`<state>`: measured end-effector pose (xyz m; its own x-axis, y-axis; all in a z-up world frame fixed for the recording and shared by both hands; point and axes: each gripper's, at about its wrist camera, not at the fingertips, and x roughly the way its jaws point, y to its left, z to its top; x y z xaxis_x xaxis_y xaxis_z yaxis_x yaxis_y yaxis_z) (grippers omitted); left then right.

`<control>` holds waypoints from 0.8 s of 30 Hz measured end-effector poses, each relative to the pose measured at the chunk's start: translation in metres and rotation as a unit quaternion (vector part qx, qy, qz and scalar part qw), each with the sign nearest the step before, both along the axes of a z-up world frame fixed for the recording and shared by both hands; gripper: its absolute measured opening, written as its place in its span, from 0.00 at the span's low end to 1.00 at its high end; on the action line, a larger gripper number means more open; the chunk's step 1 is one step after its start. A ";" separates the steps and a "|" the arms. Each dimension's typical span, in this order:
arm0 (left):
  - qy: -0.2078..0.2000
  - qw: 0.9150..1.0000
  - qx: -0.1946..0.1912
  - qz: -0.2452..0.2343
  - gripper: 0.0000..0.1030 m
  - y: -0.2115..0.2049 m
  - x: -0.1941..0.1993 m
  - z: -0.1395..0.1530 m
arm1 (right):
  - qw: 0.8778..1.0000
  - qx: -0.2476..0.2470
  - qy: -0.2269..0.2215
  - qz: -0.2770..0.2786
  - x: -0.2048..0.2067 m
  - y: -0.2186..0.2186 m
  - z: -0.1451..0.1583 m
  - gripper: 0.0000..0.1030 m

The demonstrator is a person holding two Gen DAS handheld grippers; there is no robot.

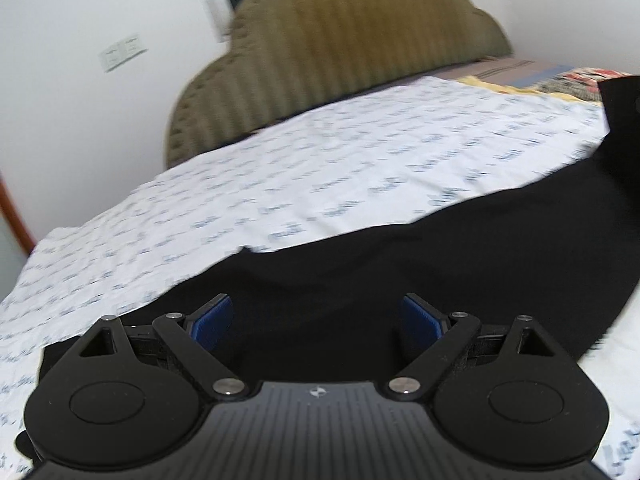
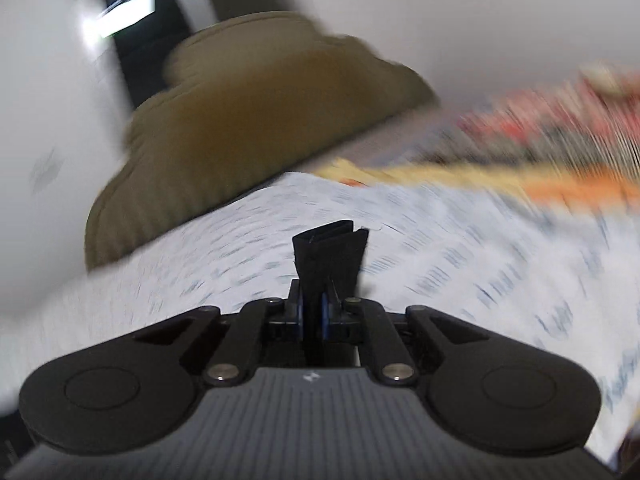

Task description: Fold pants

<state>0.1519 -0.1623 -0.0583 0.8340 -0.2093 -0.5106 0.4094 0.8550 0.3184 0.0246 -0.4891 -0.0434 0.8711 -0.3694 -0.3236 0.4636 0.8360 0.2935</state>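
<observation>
The black pants [image 1: 400,248] lie spread across the white printed bed sheet [image 1: 280,168], running from the lower left up to the right edge in the left wrist view. My left gripper [image 1: 318,320] is open, its blue pads wide apart just above the black cloth, holding nothing. My right gripper [image 2: 314,312] is shut on a bunched edge of the black pants [image 2: 330,252], which sticks up between its blue pads above the sheet [image 2: 440,248]. The right wrist view is blurred by motion.
An olive padded headboard [image 1: 332,52] stands at the far end of the bed against white walls. A colourful patterned blanket [image 1: 576,80] lies at the far right; it also shows in the right wrist view [image 2: 540,140]. A dark doorway [image 2: 140,40] is at the left.
</observation>
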 end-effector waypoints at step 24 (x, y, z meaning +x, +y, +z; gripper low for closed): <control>0.375 0.866 -0.330 -0.032 0.89 -0.007 0.097 -0.006 | 0.935 -0.265 0.076 0.225 0.049 0.212 -0.008 0.09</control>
